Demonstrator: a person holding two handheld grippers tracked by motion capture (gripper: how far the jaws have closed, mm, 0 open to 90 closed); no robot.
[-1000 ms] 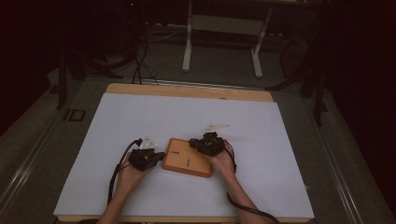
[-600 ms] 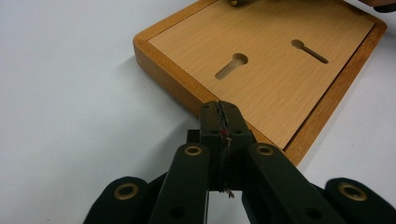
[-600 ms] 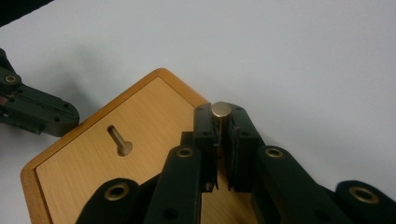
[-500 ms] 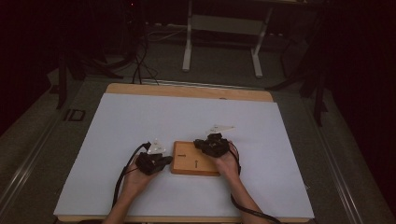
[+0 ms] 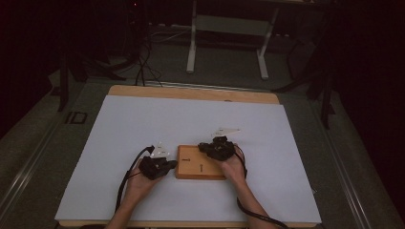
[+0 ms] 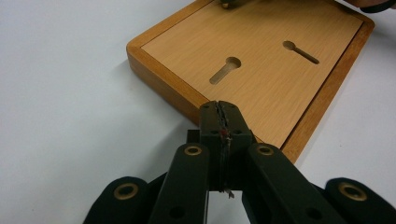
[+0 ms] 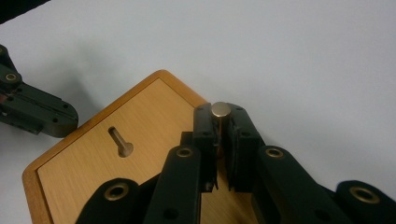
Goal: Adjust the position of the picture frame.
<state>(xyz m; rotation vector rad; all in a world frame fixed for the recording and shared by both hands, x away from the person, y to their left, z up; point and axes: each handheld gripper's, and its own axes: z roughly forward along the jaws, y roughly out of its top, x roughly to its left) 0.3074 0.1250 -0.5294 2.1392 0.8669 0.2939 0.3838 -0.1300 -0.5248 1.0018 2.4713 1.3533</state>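
Two tongs work a stiff wooden board (image 5: 200, 163): the right tongs (image 7: 221, 122) pinch a small, slippery-looking brass pin (image 7: 220, 109) by its shaft, the left tongs (image 6: 220, 115) rest pressed together at the board's edge.

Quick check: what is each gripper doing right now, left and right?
Left gripper: closed, holding nothing, tips at the wooden board's edge.
Right gripper: closed on a small brass-headed pin, over the board's corner.

Looks like a lab/test rig: dark room, white-topped table (image 5: 143, 124), cables on floor (image 5: 143, 67), metal stand legs (image 5: 193, 43) behind.
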